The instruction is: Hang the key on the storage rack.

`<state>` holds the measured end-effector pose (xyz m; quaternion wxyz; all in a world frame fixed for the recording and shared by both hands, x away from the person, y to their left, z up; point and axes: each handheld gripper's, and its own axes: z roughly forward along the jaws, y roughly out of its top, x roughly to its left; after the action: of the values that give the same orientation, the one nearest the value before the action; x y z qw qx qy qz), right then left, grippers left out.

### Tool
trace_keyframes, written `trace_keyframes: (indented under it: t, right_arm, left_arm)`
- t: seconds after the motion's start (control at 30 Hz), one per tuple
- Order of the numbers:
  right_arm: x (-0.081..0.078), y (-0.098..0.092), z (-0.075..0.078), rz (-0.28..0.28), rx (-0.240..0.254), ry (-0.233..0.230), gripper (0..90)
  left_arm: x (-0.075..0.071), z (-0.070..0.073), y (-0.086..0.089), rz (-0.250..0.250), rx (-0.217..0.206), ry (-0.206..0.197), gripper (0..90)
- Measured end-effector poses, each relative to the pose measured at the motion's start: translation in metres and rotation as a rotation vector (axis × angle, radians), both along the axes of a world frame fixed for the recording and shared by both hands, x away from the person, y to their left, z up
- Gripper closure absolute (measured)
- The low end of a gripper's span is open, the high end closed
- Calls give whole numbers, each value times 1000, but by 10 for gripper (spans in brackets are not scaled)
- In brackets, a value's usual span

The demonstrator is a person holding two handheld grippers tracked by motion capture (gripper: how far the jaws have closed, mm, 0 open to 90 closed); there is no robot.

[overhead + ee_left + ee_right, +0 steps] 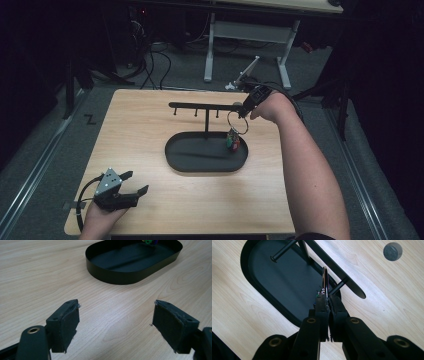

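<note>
A black rack stands mid-table: an oval tray (205,167) with a post and a crossbar (200,105) bearing short pegs. My right gripper (243,112) is at the bar's right end, shut on a metal key ring (237,122). A colourful charm (233,140) hangs from the ring over the tray's right end. In the right gripper view the gripper (328,298) pinches the ring (325,280) edge-on, just beside a peg (338,286) under the bar (337,267). My left gripper (138,181) rests open at the table's front left, empty, pointing toward the tray (120,277).
A small grey round disc (392,251) sits in the wooden tabletop beyond the bar. Bare wood lies between the left gripper (116,305) and the tray. Past the table's far edge are a white desk frame (210,50) and floor cables (150,65).
</note>
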<state>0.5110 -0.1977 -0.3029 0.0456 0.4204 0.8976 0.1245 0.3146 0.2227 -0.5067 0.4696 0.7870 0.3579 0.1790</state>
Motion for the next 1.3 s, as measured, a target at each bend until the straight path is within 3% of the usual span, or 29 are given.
trace_keyframes:
  t: [0.3,0.6,0.67,0.77,1.0,1.1,1.3]
  right_arm:
    - [-8,1,7,-30,28,-62,768]
    - [-29,7,17,-21,55,-161,544]
    - [-33,4,18,-48,59,-170,504]
    - [-38,-2,15,-29,64,-196,437]
    - [-49,-18,0,-80,101,-228,326]
    - [-53,-23,-7,-87,91,-221,322]
    - [-67,-33,-18,-94,115,-251,294]
  left_arm:
    - [2,0,-3,-7,5,1,220]
    - [1,-1,-5,-11,15,2,220]
    - [2,-2,-5,-8,16,-1,220]
    - [2,-2,-5,-3,13,0,220]
    - [0,-2,-7,-7,13,1,219]
    - [-2,-2,-8,-9,22,-4,219]
    - [-2,-1,-9,-7,14,-6,218]
